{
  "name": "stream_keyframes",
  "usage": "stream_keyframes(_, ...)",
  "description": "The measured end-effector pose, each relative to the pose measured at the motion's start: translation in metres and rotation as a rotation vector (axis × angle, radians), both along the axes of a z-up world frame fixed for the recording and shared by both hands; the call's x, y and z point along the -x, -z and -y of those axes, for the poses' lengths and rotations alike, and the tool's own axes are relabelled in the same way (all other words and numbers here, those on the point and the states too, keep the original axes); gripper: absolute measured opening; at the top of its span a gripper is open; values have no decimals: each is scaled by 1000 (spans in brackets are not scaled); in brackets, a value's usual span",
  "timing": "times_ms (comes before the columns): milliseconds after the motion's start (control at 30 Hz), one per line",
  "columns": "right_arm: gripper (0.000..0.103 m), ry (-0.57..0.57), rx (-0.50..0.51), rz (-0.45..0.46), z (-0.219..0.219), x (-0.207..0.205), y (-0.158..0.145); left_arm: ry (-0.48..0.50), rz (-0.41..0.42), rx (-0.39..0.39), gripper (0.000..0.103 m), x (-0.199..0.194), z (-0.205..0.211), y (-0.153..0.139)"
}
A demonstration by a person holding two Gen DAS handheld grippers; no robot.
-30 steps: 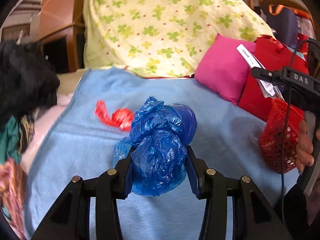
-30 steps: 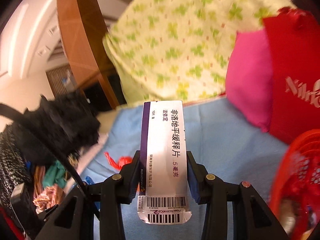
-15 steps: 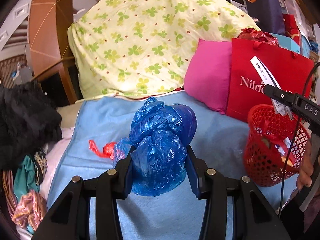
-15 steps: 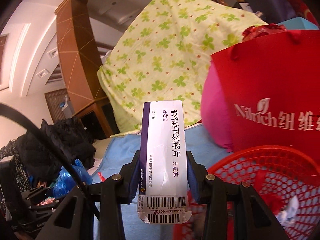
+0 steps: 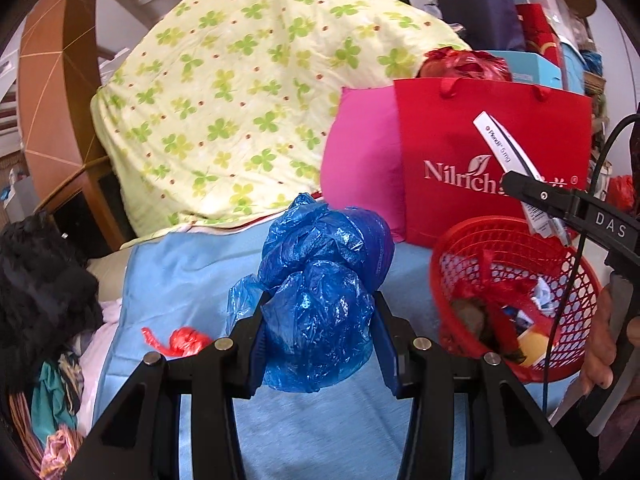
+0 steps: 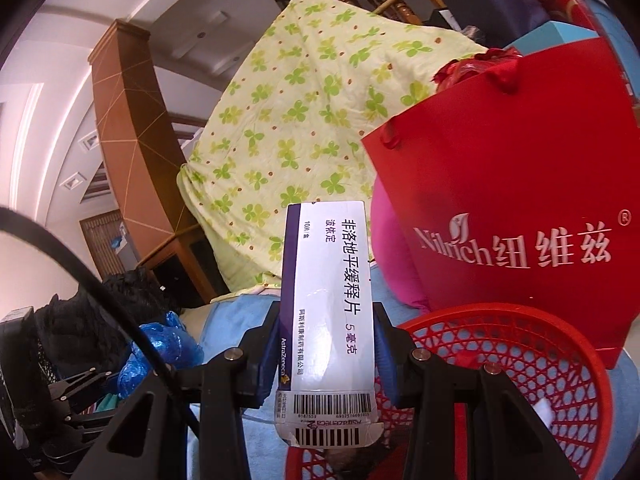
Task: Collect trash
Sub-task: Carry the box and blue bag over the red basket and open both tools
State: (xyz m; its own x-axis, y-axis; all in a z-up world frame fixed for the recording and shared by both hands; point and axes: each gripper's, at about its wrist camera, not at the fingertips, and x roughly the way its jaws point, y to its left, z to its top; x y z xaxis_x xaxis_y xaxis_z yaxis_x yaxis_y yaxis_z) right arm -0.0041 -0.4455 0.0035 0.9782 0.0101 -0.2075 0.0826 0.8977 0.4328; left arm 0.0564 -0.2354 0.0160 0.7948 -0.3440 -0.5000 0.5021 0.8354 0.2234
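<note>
Left tongs [image 5: 320,344] clamp blue bag [image 5: 320,292]; right tongs [image 6: 326,354] clamp medicine box [image 6: 326,312].

The crumpled blue plastic bag [image 5: 320,296] hides part of the small red plastic scrap [image 5: 182,340]. The white medicine box [image 6: 328,320] covers the near rim of the red mesh basket [image 6: 520,360], whose contents are indistinct.
</note>
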Motion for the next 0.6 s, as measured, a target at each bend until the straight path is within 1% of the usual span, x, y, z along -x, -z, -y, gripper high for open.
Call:
stream_keyframes(367,44,26,-78,17,24,21,4,74,25,-36,48,13,37,-7)
stream_keyframes(600,44,42,-133,37,37,32,5,134,8,-35,48,20,56,-10)
